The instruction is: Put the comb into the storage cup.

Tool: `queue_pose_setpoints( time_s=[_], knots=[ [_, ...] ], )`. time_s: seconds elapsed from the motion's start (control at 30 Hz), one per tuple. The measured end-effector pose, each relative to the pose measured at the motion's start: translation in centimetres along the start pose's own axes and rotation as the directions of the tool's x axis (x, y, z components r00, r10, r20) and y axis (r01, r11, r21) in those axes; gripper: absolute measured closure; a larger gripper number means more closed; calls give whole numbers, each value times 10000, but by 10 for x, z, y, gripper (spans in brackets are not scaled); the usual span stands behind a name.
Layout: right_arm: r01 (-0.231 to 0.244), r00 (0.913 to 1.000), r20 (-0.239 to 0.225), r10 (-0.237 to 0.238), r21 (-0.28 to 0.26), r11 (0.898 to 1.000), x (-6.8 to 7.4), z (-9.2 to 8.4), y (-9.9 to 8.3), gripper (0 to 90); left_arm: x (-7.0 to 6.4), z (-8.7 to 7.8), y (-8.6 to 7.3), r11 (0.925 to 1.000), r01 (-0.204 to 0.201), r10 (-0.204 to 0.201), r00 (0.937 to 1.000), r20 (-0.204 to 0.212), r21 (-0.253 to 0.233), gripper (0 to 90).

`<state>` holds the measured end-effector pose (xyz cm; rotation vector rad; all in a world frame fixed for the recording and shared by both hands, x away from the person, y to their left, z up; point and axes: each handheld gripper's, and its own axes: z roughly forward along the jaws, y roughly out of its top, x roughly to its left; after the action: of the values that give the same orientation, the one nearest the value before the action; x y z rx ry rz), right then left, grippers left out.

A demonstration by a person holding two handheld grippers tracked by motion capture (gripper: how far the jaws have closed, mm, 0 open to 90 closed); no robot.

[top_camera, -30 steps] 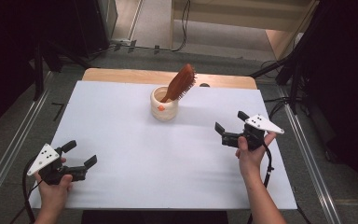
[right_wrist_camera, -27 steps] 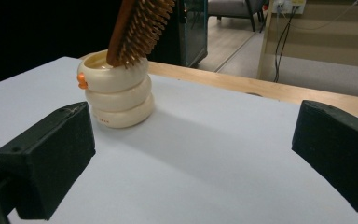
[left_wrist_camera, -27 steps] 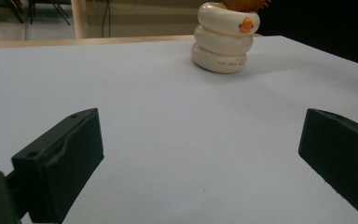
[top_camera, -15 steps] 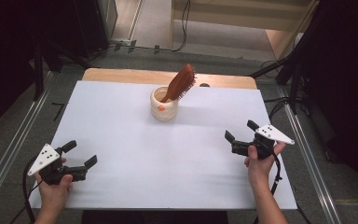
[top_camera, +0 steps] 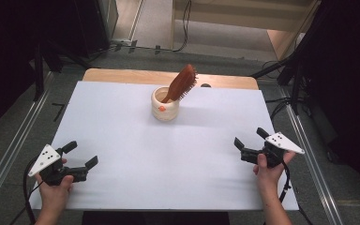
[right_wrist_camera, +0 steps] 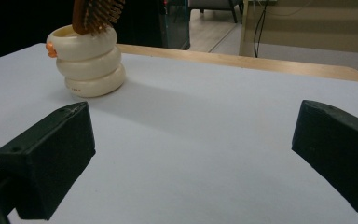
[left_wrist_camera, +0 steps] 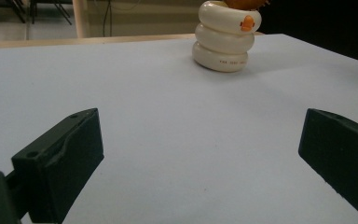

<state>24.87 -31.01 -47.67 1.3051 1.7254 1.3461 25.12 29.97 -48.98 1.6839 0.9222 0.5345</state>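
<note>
I see my left hand-held gripper (top_camera: 80, 154) and right hand-held gripper (top_camera: 250, 138) both spread wide, empty, well apart from the hairbrush (top_camera: 182, 82) in its cup (top_camera: 164, 107)

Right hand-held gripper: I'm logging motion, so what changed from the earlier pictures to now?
The right hand-held gripper drew back toward the person and the table's right edge, open and empty throughout. The left hand-held gripper, hairbrush and cream cup stayed put.

Evenly lit white tabletop (top_camera: 122, 140) against dark surroundings; soft shadow right of the ringed cream holder (top_camera: 164, 104); near jaws blurred in both gripper views; mild overall softness.
</note>
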Motion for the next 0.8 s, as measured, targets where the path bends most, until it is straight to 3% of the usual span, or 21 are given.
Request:
queue_pose_setpoints(
  time_s=[0.8],
  knots=[
    [-274, 9990, 340, 278, -112, 9996, -16, -35, -25, 0, -1, 0, 0, 10000, -40, 40, 10000, -68, 24, 1]
  ],
)
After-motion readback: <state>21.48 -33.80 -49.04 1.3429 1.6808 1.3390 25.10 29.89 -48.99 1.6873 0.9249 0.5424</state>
